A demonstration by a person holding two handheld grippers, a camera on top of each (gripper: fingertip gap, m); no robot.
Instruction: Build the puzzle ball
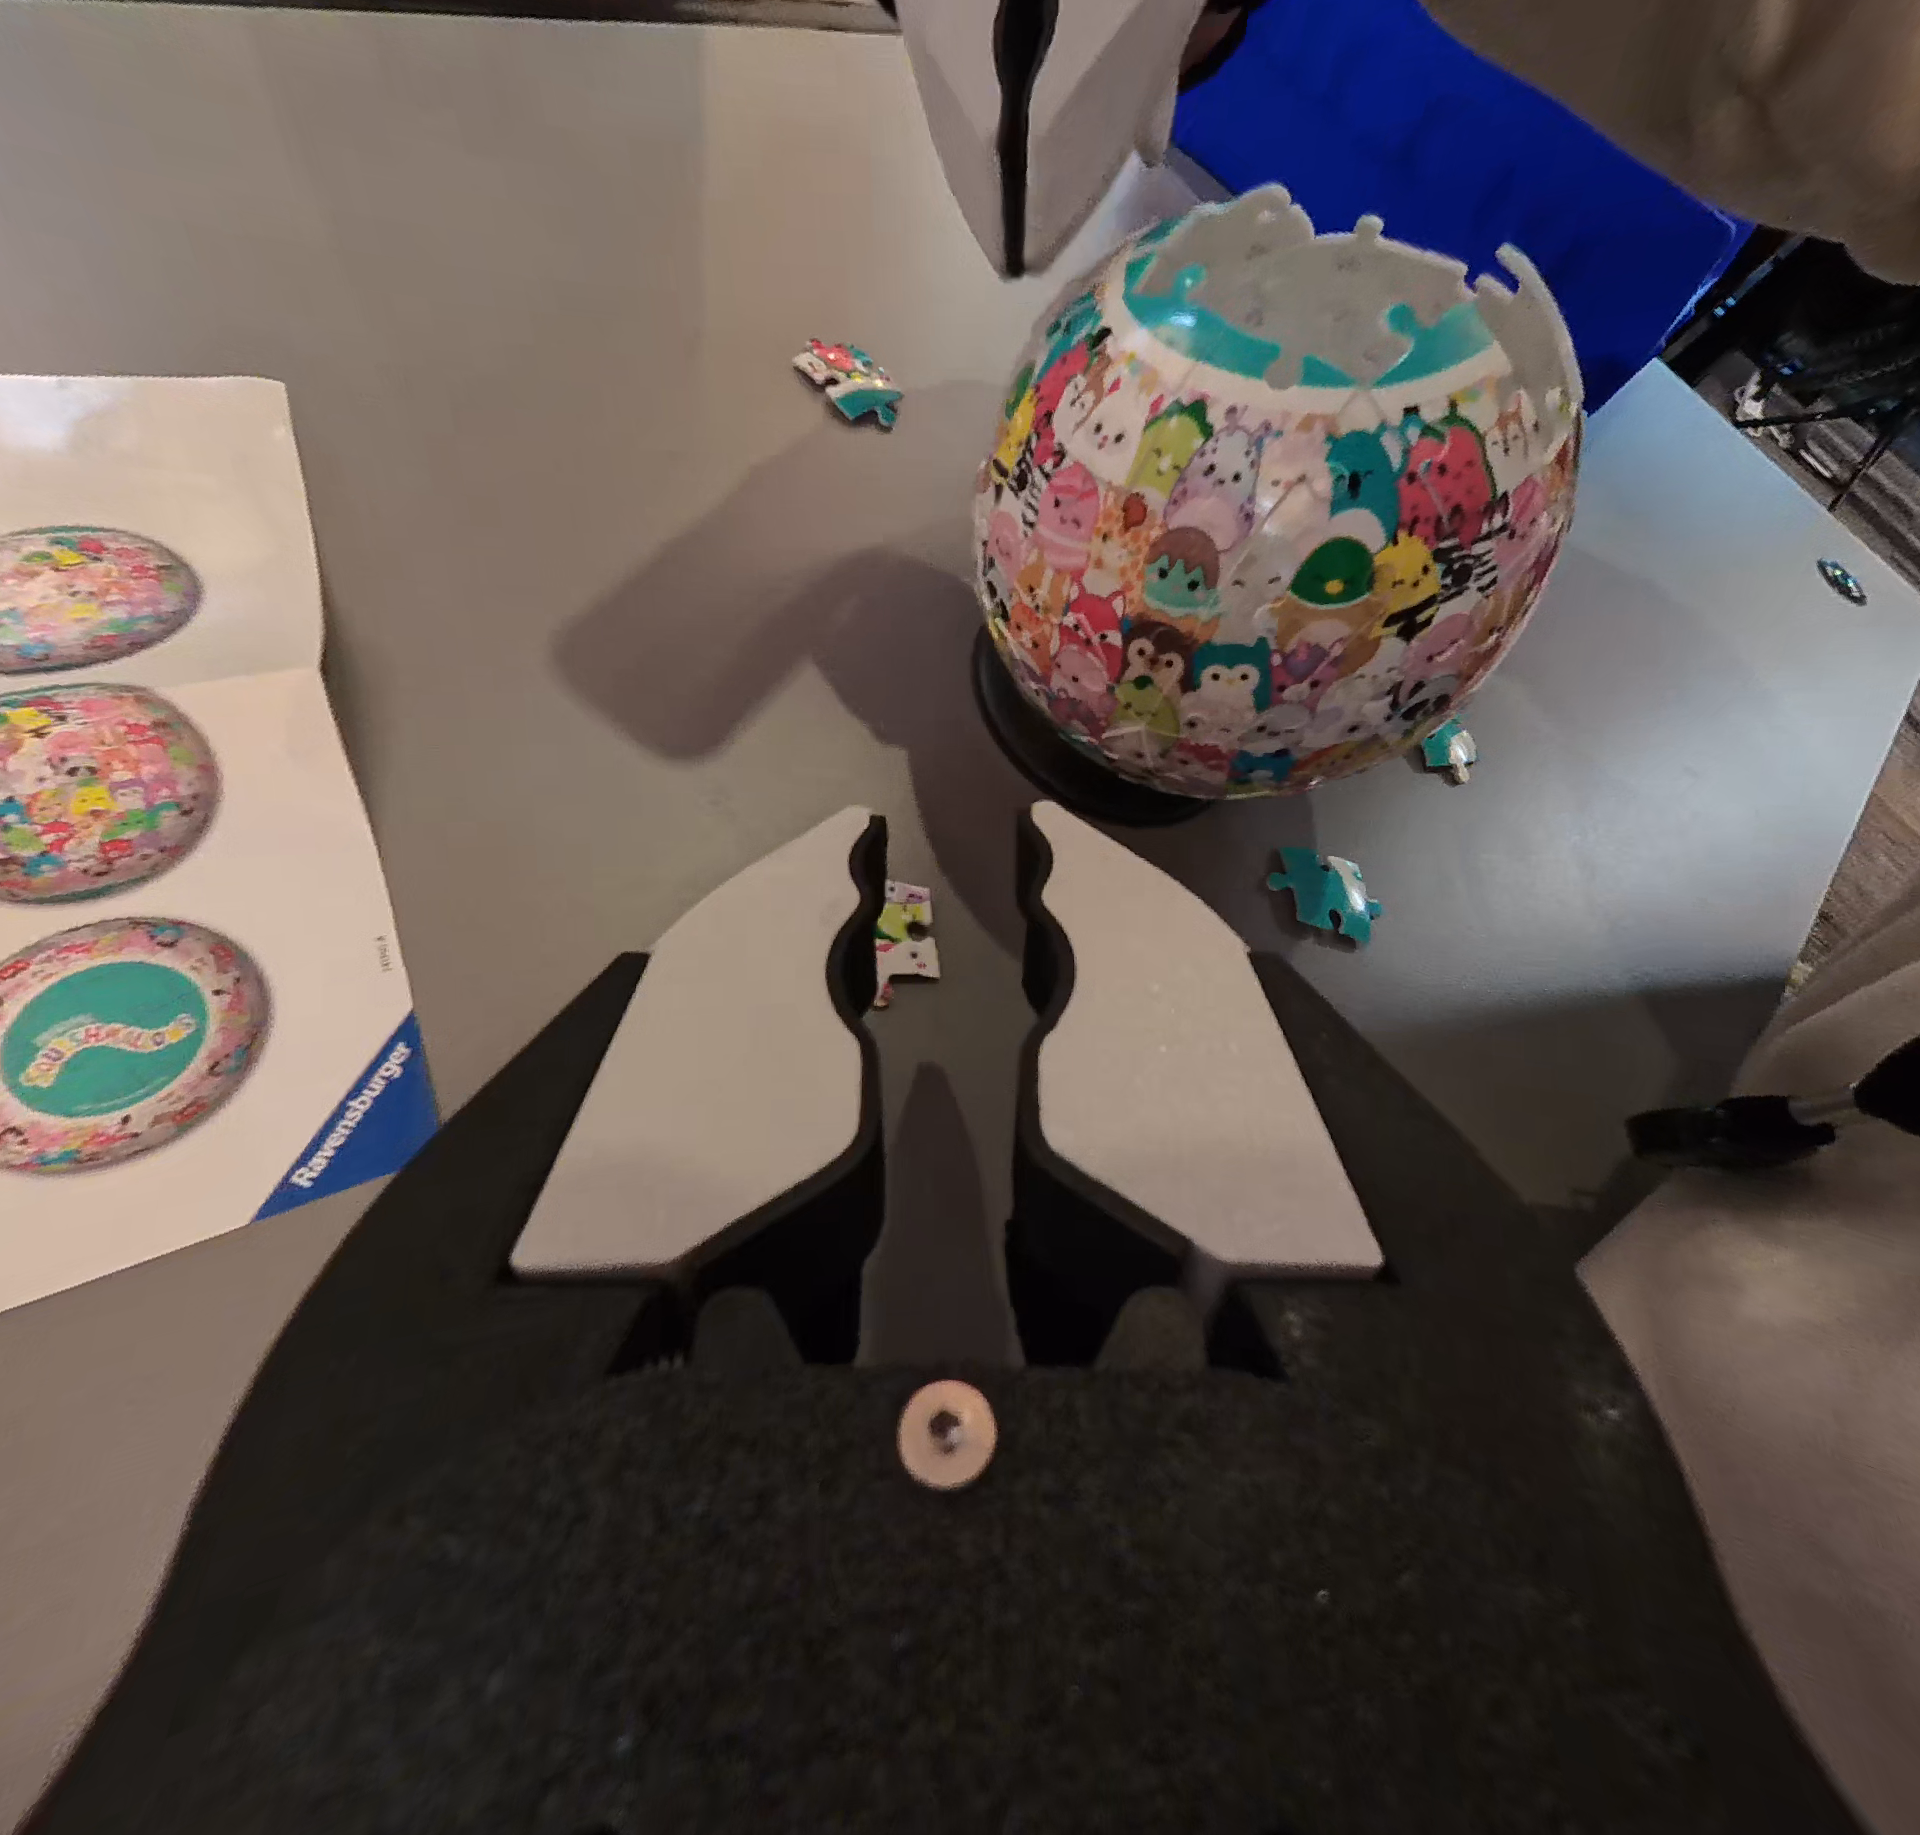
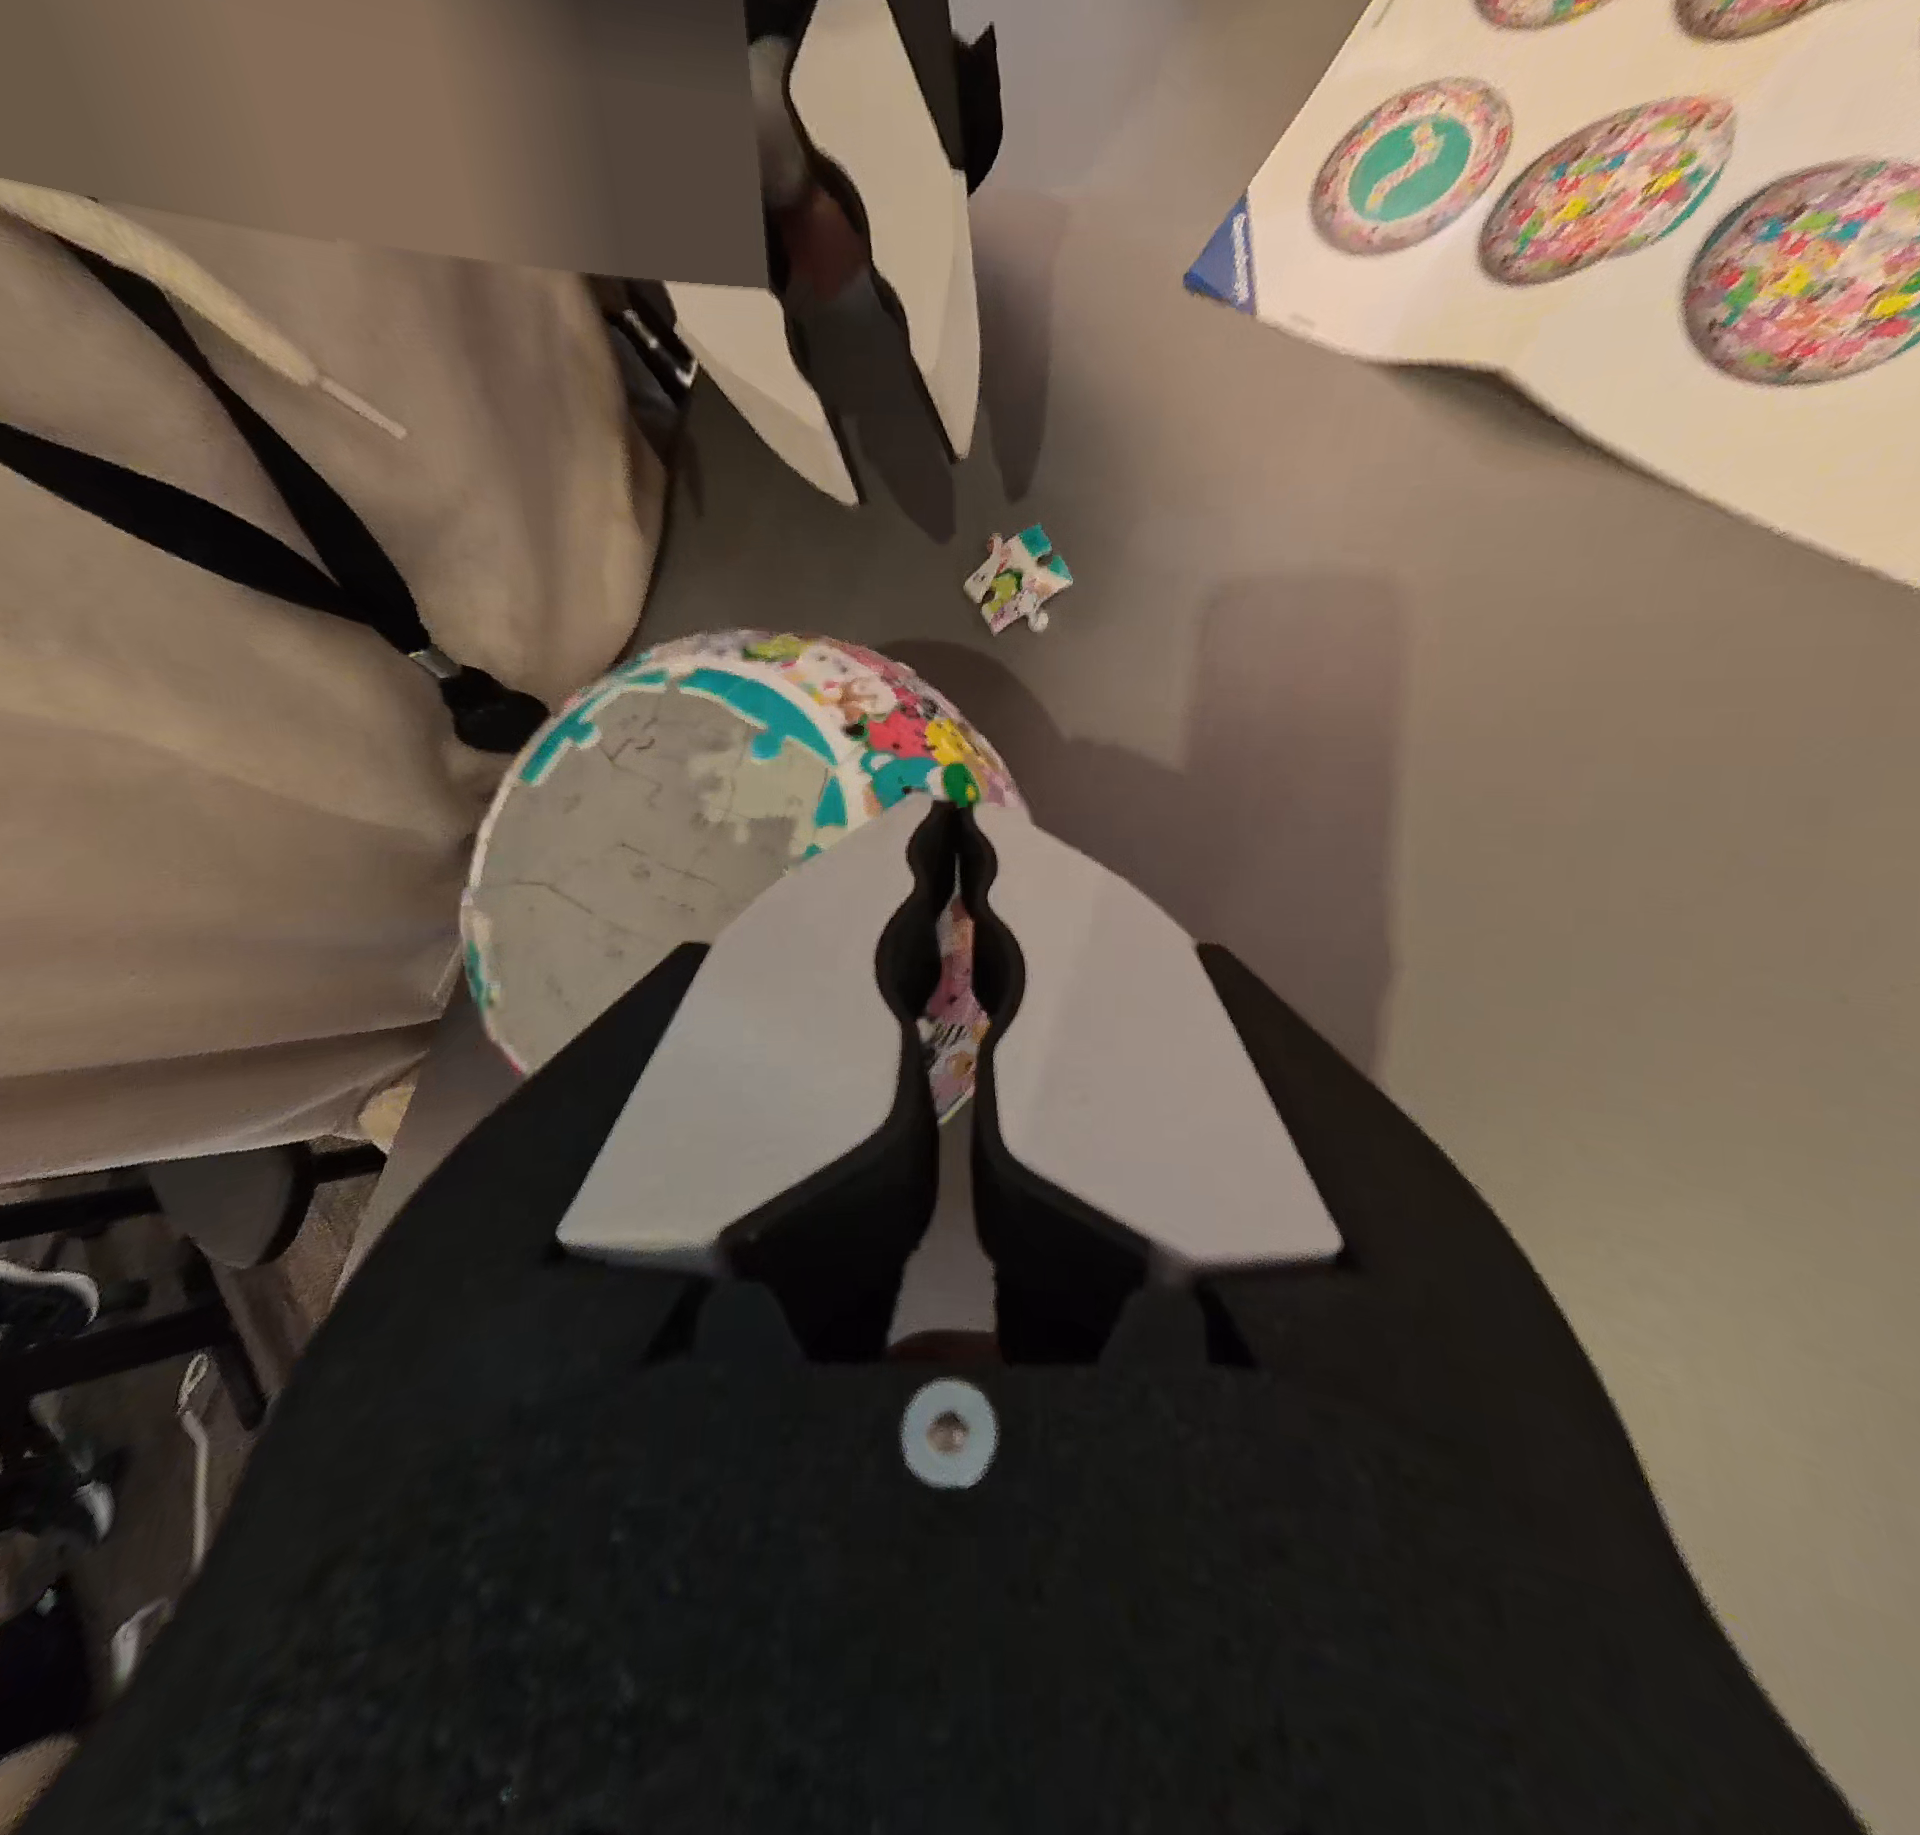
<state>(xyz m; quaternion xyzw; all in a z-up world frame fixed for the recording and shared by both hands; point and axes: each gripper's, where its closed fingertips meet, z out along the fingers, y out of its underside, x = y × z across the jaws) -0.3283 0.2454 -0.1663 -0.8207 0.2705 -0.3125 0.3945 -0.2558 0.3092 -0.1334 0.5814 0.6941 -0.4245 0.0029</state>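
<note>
Four loose puzzle pieces [image 1: 848, 382] ring the open-topped puzzle ball [image 1: 1278, 528]; left gripper [image 1: 951, 840] fingers spread over one piece [image 1: 906, 938], right gripper [image 2: 954, 819] fingers pressed together, empty.

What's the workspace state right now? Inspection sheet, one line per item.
Surface: grey table, matte, lit from above.
Job's things: puzzle ball on a black stand, top open with a jagged rim; four loose pieces: one between the left tool's fingers on the table, one in front of the ball, one at its base, one behind it.
Clutter: picture sheet at the left edge.
Grippers: left tool open over the loose piece; right tool shut, empty, over the ball.
Cables: nothing seen.
Surroundings: person in a beige top; blue object behind the ball.
</note>
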